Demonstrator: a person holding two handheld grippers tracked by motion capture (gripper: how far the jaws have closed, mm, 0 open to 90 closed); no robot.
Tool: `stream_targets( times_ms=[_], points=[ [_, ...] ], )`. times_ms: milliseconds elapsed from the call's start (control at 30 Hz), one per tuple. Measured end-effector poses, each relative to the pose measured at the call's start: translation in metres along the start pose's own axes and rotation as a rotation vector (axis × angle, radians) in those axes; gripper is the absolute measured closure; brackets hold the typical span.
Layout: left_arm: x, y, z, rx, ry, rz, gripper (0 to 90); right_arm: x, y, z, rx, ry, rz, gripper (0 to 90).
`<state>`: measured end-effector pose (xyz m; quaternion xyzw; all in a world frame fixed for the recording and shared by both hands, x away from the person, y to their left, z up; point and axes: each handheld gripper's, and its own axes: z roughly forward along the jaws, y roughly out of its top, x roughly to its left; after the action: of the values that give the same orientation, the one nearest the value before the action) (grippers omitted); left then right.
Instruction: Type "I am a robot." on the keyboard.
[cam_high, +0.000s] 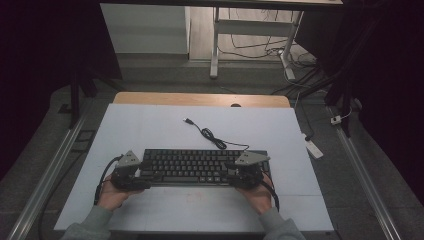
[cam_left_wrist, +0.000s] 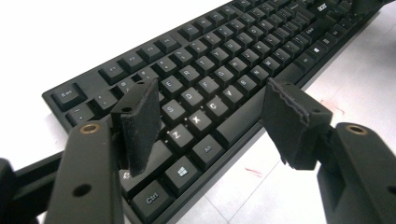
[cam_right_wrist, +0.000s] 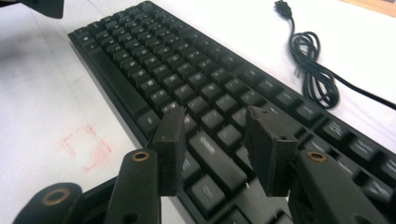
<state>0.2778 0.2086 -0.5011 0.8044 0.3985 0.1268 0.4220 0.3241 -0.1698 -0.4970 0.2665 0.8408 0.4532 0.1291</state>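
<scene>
Left gripper (cam_left_wrist: 210, 121) fingers apart over the keyboard (cam_high: 200, 166), clamping nothing. Right gripper (cam_right_wrist: 215, 149) fingers apart too, hovering above keys. Matte black keyboard, white tabletop (cam_high: 150, 130).

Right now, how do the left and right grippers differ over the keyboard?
The left gripper hangs over the keyboard's letter end, near Ctrl; the right gripper over the opposite end, nearer the coiled cable. The left's jaws stand wider apart than the right's. Both are open, holding nothing.

Fingers (cam_right_wrist: 170, 149) parted over the keyboard (cam_right_wrist: 140, 60) — seemingly not touching.
</scene>
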Motion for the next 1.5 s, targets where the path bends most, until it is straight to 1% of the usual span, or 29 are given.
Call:
stream_targets(
  times_ms=[133, 233, 333, 367, 400, 467, 533, 567, 633, 667, 733, 767, 833, 967, 1100, 1200, 1333, 1500],
  points=[
    [-0.002, 0.007, 0.003, 0.001, -0.021, 0.006, 40.8, -0.003, -0.007, -0.01, 0.006, -0.016, 0.002, 58.3],
    [-0.006, 0.014, 0.008, 0.02, -0.024, 0.023, 44.2, -0.006, -0.012, -0.017, -0.001, -0.022, 0.015, 58.3],
    [-0.01, 0.019, 0.013, 0.027, -0.038, 0.041, 47.8, -0.011, -0.016, -0.021, -0.005, -0.026, 0.028, 58.2],
    [-0.011, 0.021, 0.014, 0.03, -0.042, 0.044, 51.3, -0.013, -0.019, -0.024, 0.0, -0.031, 0.033, 58.2],
    [-0.012, 0.022, 0.015, 0.034, -0.046, 0.047, 51.3, -0.013, -0.019, -0.024, 0.0, -0.031, 0.033, 58.2],
    [-0.013, 0.025, 0.017, 0.043, -0.051, 0.057, 55.2, -0.014, -0.022, -0.026, -0.002, -0.033, 0.034, 58.1],
    [-0.014, 0.027, 0.019, 0.047, -0.056, 0.063, 60.0, -0.015, -0.025, -0.029, -0.005, -0.038, 0.038, 58.2],
    [-0.014, 0.028, 0.02, 0.046, -0.06, 0.066, 63.0, -0.015, -0.026, -0.03, -0.011, -0.031, 0.041, 58.1],
    [-0.014, 0.029, 0.023, 0.05, -0.059, 0.068, 70.2, -0.015, -0.029, -0.031, -0.017, -0.032, 0.042, 58.2],
    [-0.014, 0.029, 0.025, 0.053, -0.06, 0.066, 74.4, -0.016, -0.029, -0.031, -0.01, -0.035, 0.041, 58.1],
    [-0.015, 0.029, 0.028, 0.074, -0.066, 0.083, 81.6, -0.016, -0.029, -0.031, -0.015, -0.029, 0.039, 58.1],
    [-0.016, 0.029, 0.029, 0.078, -0.07, 0.085, 84.8, -0.016, -0.029, -0.031, -0.012, -0.035, 0.034, 58.1],
    [-0.018, 0.029, 0.031, 0.084, -0.081, 0.094, 88.7, -0.015, -0.029, -0.031, -0.015, -0.029, 0.029, 58.1],
    [-0.024, 0.029, 0.036, 0.096, -0.111, 0.115, 88.9, -0.013, -0.03, -0.03, -0.009, -0.026, 0.02, 58.1],
    [-0.029, 0.03, 0.043, 0.114, -0.118, 0.134, 88.9, -0.014, -0.032, -0.029, -0.005, -0.021, 0.024, 58.0],
    [-0.033, 0.029, 0.046, 0.124, -0.123, 0.145, 88.9, -0.013, -0.031, -0.029, 0.001, -0.021, 0.017, 58.0],
    [-0.035, 0.03, 0.05, 0.138, -0.123, 0.158, 88.9, -0.013, -0.032, -0.028, -0.004, -0.019, 0.02, 57.9],
    [-0.037, 0.029, 0.054, 0.152, -0.123, 0.172, 88.9, -0.013, -0.033, -0.029, 0.007, -0.023, 0.018, 57.8]
  ],
)
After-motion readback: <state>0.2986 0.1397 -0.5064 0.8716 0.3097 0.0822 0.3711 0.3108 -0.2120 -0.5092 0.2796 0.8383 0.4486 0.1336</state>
